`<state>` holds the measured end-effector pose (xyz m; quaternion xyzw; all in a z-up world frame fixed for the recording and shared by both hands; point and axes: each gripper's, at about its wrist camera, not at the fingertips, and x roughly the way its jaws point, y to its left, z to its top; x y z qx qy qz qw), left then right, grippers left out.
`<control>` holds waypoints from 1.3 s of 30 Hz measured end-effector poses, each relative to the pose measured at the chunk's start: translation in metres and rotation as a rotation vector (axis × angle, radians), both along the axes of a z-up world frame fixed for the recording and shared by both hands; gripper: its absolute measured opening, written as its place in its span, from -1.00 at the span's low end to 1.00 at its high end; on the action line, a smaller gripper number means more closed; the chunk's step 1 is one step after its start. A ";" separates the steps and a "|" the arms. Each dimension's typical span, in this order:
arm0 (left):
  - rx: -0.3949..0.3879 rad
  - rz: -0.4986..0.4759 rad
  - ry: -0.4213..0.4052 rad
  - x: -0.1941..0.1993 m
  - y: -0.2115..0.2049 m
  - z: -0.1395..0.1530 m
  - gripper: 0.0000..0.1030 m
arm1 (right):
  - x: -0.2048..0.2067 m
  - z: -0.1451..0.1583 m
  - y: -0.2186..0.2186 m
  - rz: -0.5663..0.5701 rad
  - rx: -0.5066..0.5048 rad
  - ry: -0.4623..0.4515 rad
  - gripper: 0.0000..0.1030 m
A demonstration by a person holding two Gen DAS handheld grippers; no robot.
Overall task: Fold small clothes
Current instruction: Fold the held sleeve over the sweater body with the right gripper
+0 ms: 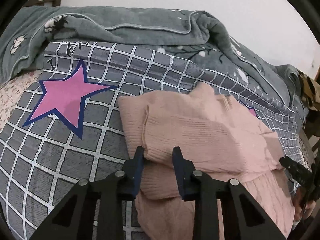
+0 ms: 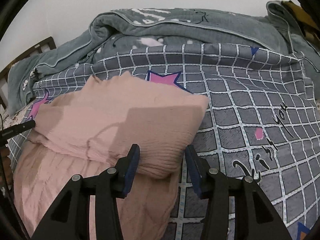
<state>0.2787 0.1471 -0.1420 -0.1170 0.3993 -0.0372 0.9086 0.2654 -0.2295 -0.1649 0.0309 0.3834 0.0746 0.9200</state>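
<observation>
- Pink ribbed cloth, a small garment point(image 1: 200, 124), lies on the grey checked bedspread point(image 1: 66, 160) near the edge closest to us, its upper layer folded back over the lower one
- We hold the left gripper point(image 1: 159, 152) at the near left corner of that fold; a bulge of cloth sits between its dark fingers point(image 1: 138, 160), yet we cannot tell whether they press on it
- We hold the right gripper point(image 2: 162, 150) at the near right corner of the fold, its fingers spread; the left one point(image 2: 133, 160) touches the cloth and the right one stands clear of it
- We see a pink star point(image 1: 66, 100) printed on the bedspread left of the garment
- We see a rumpled grey-green blanket point(image 1: 140, 26) along the far edge of the bed
</observation>
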 end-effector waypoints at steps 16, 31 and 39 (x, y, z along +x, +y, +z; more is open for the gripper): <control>0.055 0.071 -0.001 -0.026 -0.008 0.001 -0.86 | -0.005 0.001 -0.001 -0.007 0.009 -0.016 0.02; 0.237 -0.012 -0.131 -0.016 -0.048 0.002 0.29 | 0.007 -0.014 -0.006 -0.060 -0.003 0.052 0.21; 0.270 0.004 -0.067 -0.009 -0.053 -0.014 0.29 | 0.007 -0.014 -0.005 -0.064 0.000 0.054 0.23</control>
